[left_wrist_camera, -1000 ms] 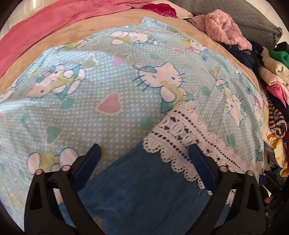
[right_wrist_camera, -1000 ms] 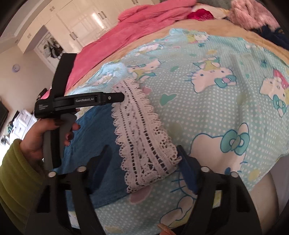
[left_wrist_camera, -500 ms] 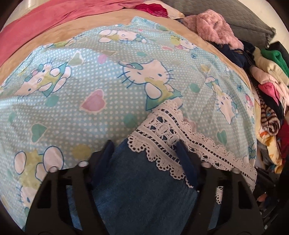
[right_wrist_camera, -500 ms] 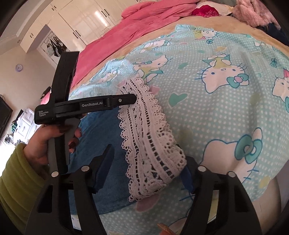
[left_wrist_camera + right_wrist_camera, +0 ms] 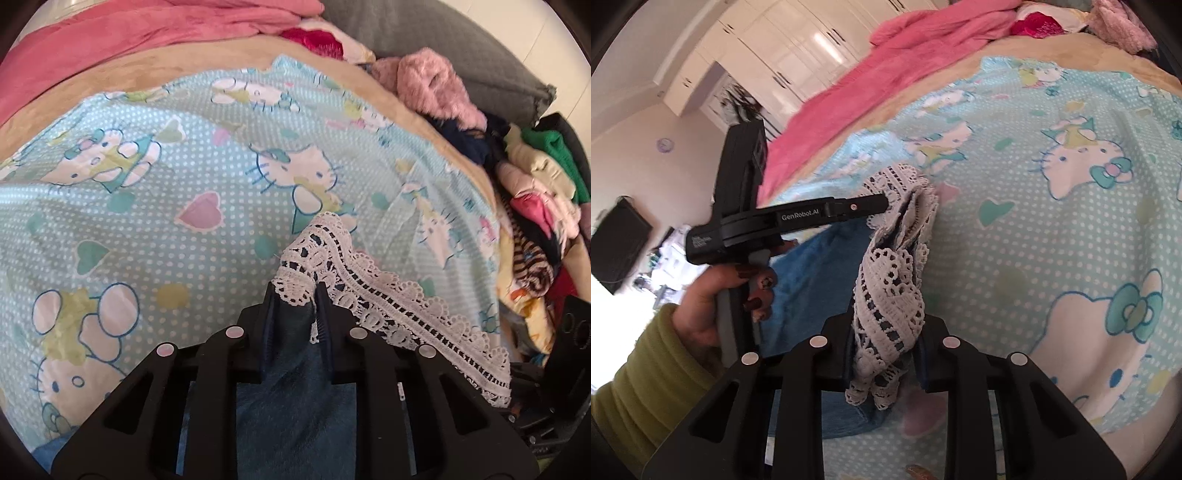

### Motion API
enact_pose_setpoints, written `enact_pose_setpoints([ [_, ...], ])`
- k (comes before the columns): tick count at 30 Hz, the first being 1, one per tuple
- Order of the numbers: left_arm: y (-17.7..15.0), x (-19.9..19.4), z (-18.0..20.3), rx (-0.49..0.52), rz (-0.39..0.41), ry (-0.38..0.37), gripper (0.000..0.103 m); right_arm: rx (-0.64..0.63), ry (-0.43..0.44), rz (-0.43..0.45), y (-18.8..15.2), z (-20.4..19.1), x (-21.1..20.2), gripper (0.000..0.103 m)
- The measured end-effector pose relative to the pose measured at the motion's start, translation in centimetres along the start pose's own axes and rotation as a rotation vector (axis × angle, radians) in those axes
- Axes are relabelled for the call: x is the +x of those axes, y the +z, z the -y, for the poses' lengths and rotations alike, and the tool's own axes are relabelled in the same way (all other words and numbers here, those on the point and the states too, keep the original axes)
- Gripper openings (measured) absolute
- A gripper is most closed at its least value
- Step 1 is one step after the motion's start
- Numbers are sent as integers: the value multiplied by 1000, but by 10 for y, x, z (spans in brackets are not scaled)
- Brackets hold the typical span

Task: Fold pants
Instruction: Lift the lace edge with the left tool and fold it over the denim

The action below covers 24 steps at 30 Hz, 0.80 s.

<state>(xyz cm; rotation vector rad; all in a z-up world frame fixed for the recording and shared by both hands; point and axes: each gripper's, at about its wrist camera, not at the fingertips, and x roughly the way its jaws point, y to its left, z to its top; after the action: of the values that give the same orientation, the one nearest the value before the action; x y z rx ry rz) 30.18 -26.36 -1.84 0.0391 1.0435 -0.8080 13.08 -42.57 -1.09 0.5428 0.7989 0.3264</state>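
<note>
Blue denim pants (image 5: 295, 398) with a white lace hem (image 5: 388, 295) lie on a light blue cartoon-cat bedsheet (image 5: 166, 192). My left gripper (image 5: 295, 295) is shut on the pants at the far corner of the lace hem. My right gripper (image 5: 886, 332) is shut on the near corner of the same lace hem (image 5: 890, 299), which bunches between its jaws. In the right wrist view the left gripper (image 5: 882, 201) shows from the side, held by a hand, pinching the hem's other end. The blue denim (image 5: 820, 280) sags between them.
A pink blanket (image 5: 110, 48) and a grey cushion (image 5: 443, 44) lie at the bed's far side. A pile of mixed clothes (image 5: 532, 192) runs along the right edge. White wardrobes (image 5: 790, 62) stand beyond the bed.
Both grippers went from open around the lace hem to shut on it. The hem is now pinched and lifted, bunching up off the sheet.
</note>
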Motion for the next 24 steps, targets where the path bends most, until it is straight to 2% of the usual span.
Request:
enact_pose_setpoints([
  [1,-1,-6,-1,-10,14,-13,12,-11,46,15,1,-3,-2,23],
  [4,-4,-24,-5,-24,57,-31,12,-70,116,39,0,-17,-3,23],
  [13,-35,-94,-32,-114,189,-57,12,-255,258,45,-18,-74,3,23],
  [16,-53,-114,-43,-152,220,-54,12,-400,253,32,-31,-113,10,23],
  [20,-92,-145,-65,-237,248,2,17,-520,261,-33,-54,-149,28,23],
  [24,-146,-183,-98,-357,325,53,18,-689,186,-132,-88,-173,57,23],
])
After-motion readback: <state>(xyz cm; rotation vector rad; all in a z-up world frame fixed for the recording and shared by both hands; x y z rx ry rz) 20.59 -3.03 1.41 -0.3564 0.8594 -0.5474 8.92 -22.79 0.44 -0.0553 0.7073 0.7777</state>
